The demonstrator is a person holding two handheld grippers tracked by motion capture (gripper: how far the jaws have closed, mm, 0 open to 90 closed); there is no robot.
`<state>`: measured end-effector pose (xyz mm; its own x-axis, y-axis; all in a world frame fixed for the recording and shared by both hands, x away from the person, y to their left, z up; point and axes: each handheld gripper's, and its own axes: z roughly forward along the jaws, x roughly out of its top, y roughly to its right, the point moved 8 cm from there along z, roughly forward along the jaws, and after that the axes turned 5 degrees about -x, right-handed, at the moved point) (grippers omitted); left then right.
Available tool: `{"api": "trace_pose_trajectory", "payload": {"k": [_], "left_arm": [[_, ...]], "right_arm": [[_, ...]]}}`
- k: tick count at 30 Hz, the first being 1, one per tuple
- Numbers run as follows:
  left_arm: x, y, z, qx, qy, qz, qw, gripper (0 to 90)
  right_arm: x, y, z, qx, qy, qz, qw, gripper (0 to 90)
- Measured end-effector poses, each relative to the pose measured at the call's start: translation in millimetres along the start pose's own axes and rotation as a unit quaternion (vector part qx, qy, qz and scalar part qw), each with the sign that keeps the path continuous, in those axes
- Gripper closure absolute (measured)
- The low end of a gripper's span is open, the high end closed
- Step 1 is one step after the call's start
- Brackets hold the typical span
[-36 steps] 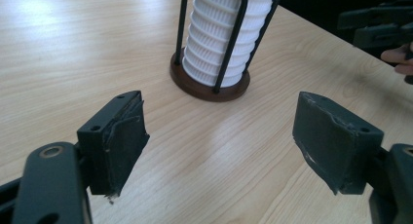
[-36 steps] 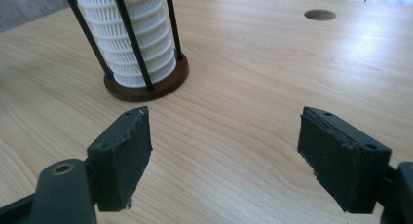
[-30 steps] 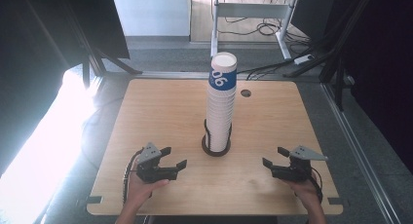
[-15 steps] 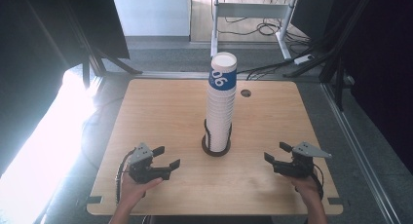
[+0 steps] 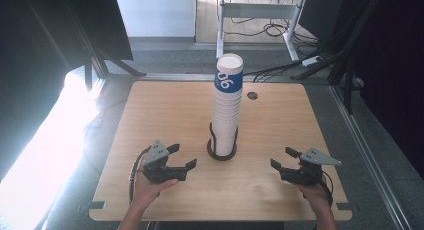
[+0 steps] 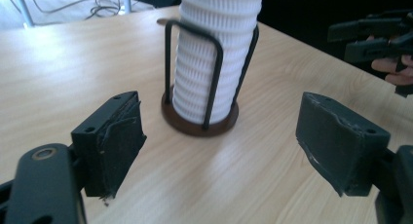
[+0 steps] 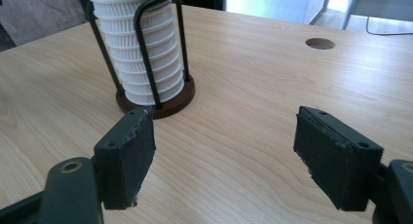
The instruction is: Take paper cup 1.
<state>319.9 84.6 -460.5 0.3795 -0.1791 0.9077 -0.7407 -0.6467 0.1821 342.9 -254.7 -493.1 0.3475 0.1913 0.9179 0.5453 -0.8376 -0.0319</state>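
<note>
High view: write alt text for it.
A tall stack of white paper cups stands in a black wire holder mid-table. The left gripper and right gripper, both open, flank it at the near edge, touching nothing.

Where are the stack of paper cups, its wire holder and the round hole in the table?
stack of paper cups (image 5: 226, 110), high view, ribbed side of the stack.
wire holder (image 6: 199, 121), left gripper view, brown round base.
round hole (image 7: 320, 43), right gripper view, its middle.

Ribbed white cups (image 6: 209, 63), probably paper, sit in a black wire holder (image 6: 199, 119) on a smooth wooden table (image 5: 165, 110).
</note>
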Motion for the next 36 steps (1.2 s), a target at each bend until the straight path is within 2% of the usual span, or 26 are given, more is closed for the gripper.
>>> {"api": "trace_pose_trajectory", "payload": {"k": [3, 4, 9, 15, 16, 17, 25, 29, 36], "left_arm": [[13.1, -2.2, 13.1, -0.013, -0.006, -0.001, 0.9999, 16.9], [13.1, -2.2, 13.1, -0.013, -0.006, -0.001, 0.9999, 16.9], [31.9, -4.3, 33.8, -0.022, -0.017, 0.010, 0.9996, 15.3], [52.7, -5.1, 56.6, -0.021, -0.011, 0.013, 0.9996, 13.9], [57.3, -4.9, 64.3, -0.025, -0.015, 0.010, 0.9995, 12.5], [57.3, -4.9, 64.3, -0.025, -0.015, 0.010, 0.9995, 11.4], [72.1, -6.1, 95.1, -0.030, -0.020, 0.019, 0.9992, 5.0], [75.4, -6.2, 104.2, -0.032, -0.017, 0.013, 0.9993, 5.1], [82.0, -5.9, 119.3, -0.017, -0.020, 0.025, 0.9993, 5.6]], "right_arm": [[0.0, 3.4, -3.3, -0.010, 0.002, -0.002, 0.9999, 24.2], [0.0, 3.4, -3.3, -0.010, 0.002, -0.002, 0.9999, 24.2], [-2.8, 4.1, -5.0, -0.014, 0.000, -0.002, 0.9999, 24.7], [-10.2, 0.0, -5.6, -0.015, -0.009, -0.005, 0.9998, 24.7], [-10.4, -1.5, -6.7, -0.015, -0.009, -0.008, 0.9998, 24.8], [-10.3, -1.8, -7.1, -0.015, -0.008, -0.008, 0.9998, 24.9], [-10.8, 1.8, -8.9, -0.021, -0.008, -0.001, 0.9997, 25.0], [-11.7, 1.2, -8.0, -0.020, -0.010, -0.003, 0.9997, 25.0], [-11.7, 0.9, -7.4, -0.020, -0.012, -0.004, 0.9997, 24.6]]}}
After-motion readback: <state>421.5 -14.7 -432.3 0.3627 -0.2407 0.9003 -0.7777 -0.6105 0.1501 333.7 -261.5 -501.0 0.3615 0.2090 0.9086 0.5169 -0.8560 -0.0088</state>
